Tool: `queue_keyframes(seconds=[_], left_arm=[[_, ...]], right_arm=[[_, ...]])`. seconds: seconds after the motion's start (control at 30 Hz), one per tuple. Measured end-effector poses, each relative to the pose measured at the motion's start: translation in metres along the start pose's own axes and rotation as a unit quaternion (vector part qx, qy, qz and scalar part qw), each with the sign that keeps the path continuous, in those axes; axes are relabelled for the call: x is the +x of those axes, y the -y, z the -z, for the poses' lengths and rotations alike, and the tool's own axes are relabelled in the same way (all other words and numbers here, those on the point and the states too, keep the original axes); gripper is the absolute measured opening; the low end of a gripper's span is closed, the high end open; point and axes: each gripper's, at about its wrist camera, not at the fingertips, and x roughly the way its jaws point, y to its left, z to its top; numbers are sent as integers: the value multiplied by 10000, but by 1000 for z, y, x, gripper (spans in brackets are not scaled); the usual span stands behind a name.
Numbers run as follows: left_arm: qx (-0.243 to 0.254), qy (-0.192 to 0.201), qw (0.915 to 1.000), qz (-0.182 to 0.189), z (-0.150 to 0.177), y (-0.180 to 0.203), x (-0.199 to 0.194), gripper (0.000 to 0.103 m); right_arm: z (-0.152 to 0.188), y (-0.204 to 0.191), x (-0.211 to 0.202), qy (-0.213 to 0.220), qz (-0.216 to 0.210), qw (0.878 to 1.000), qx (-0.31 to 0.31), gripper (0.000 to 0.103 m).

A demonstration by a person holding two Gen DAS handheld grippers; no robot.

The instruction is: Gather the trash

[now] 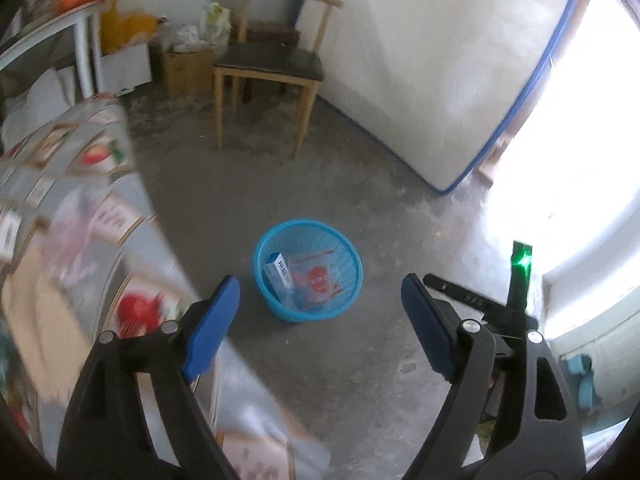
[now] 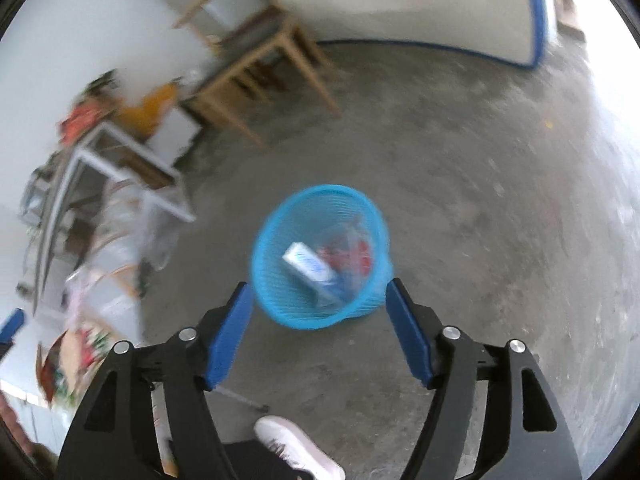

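Observation:
A blue mesh trash basket point(image 1: 272, 304) stands on the grey concrete floor. Inside it lie a white and blue carton point(image 1: 279, 274) and a clear wrapper with red print point(image 1: 318, 280). My left gripper point(image 1: 320, 300) hovers above the basket, open, nothing between its blue pads point(image 1: 212, 328). In the right wrist view the same basket point(image 2: 280, 312) sits just beyond my right gripper point(image 2: 320, 304), which is also open and empty. The carton point(image 2: 310, 266) and the red-printed wrapper point(image 2: 352, 256) show inside, blurred.
A table edge with a printed plastic cover point(image 1: 92, 208) fills the left. A wooden chair point(image 1: 272, 68) and a white mattress with blue trim point(image 1: 432, 72) stand behind. Boxes and bags point(image 1: 188, 60) crowd the corner. A white shoe point(image 2: 298, 450) is at the bottom.

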Motion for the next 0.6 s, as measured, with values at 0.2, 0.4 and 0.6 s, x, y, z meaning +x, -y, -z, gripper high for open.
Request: queue_keyframes(seconds=[0.2, 0.4, 0.6], left_arm=[[-307, 548, 9965, -546, 64, -49, -75, 80], [-1046, 1163, 9833, -933, 126, -119, -143, 80], [-2461, 2184, 9416, -717, 175, -198, -191, 80]], right_arm=[[2, -85, -25, -185, -932, 9935, -634, 73], [22, -191, -22, -587, -1749, 9748, -1255, 73], [54, -277, 10, -1249, -2196, 9541, -1609, 73]])
